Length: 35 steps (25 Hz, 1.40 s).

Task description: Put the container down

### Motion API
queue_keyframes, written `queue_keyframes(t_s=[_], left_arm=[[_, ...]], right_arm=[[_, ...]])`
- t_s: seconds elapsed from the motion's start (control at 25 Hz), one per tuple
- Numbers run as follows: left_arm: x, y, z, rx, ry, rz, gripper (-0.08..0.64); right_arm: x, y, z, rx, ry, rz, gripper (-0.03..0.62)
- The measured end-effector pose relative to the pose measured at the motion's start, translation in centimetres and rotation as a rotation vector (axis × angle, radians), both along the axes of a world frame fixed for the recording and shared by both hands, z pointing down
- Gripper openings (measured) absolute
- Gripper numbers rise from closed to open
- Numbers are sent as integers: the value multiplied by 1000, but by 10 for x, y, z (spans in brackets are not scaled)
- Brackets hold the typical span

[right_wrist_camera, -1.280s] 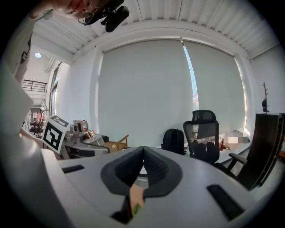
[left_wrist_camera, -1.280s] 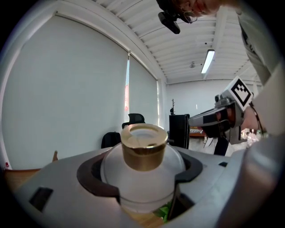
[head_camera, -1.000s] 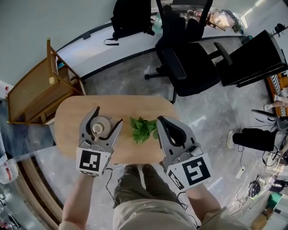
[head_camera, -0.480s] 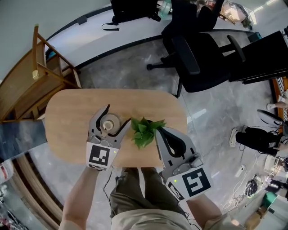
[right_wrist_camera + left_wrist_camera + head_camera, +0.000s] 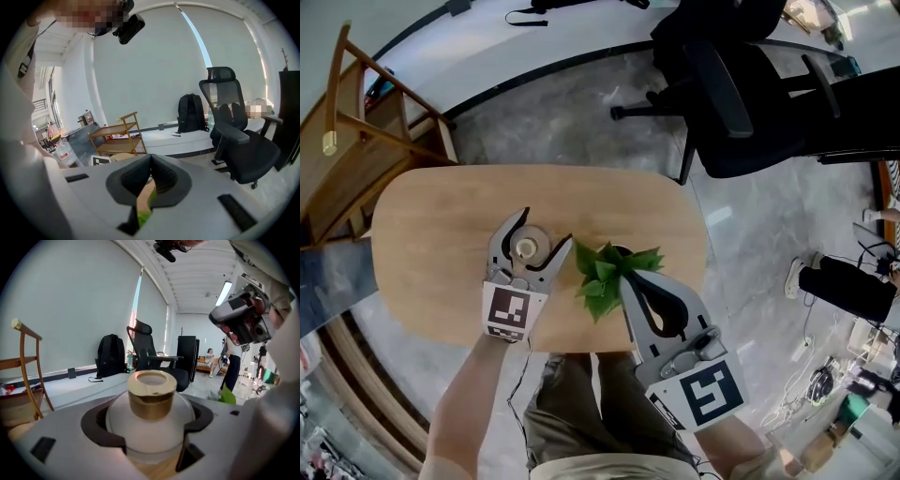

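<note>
Oval wooden tabletop (image 5: 422,244): bare wood at left and far edge, passable. Green leafy plant (image 5: 602,272): obstacle just right of white gold-capped container (image 5: 525,249).

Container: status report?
Left tongs shut on container, low over table, contact unclear. Right tongs shut, tips at plant. Plant close beside container.
</note>
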<state>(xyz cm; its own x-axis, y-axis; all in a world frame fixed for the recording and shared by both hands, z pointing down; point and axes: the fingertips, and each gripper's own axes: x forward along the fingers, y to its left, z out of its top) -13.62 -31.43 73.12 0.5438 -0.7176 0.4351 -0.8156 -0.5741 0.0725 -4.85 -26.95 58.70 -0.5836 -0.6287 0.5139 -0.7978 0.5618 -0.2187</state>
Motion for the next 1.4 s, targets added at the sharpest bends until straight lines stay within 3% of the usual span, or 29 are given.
queue_keyframes(t_s=[0.4, 0.68, 1.16, 1.4], left_arm=[[6, 6, 99, -45, -9, 21, 334], [9, 13, 139, -40, -44, 20, 334], [23, 22, 159, -9, -63, 101, 336], [20, 27, 154, -34, -3, 82, 359]], right_arm=[[4, -3, 62, -55, 10, 19, -5], [1, -2, 84, -69, 10, 23, -5], [-8, -1, 115, -96, 18, 20, -5], [-15, 1, 123, -107, 32, 2, -5]])
